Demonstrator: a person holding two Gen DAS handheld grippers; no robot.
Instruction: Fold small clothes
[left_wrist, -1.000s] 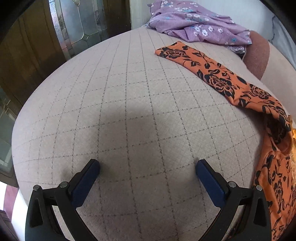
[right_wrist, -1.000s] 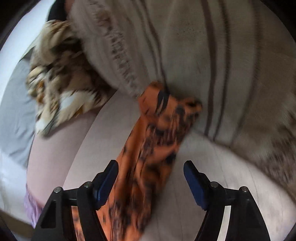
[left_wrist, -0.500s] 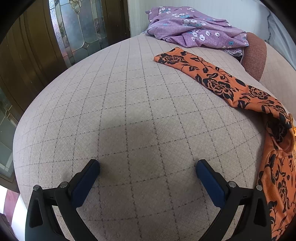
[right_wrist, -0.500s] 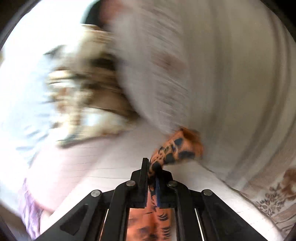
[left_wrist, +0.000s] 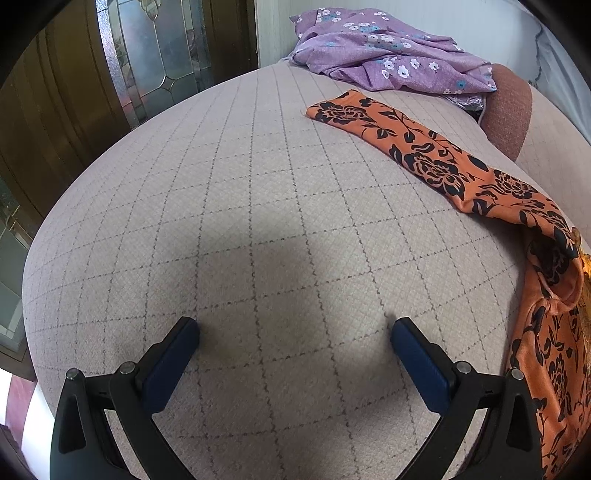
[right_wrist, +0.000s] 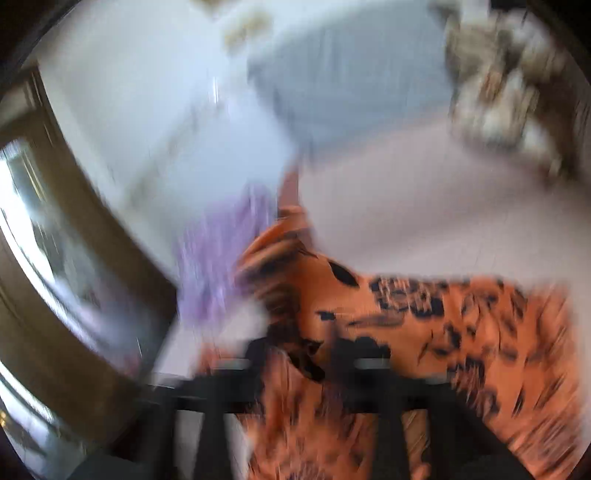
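You have one orange floral garment (left_wrist: 436, 162), one purple floral garment (left_wrist: 388, 62), one brown cushion (left_wrist: 509, 110) and one bed (left_wrist: 240, 221) before you.

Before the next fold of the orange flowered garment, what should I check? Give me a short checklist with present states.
1. Left gripper free, jaws wide apart: ok.
2. Right gripper holding the orange black-flowered garment: cannot tell, picture blurred.
3. Garment lying flat: not ok, bunched at its right end.
4. Bare checked bedcover in front of left gripper: ok.
5. Purple flowered cloth apart from garment: ok.
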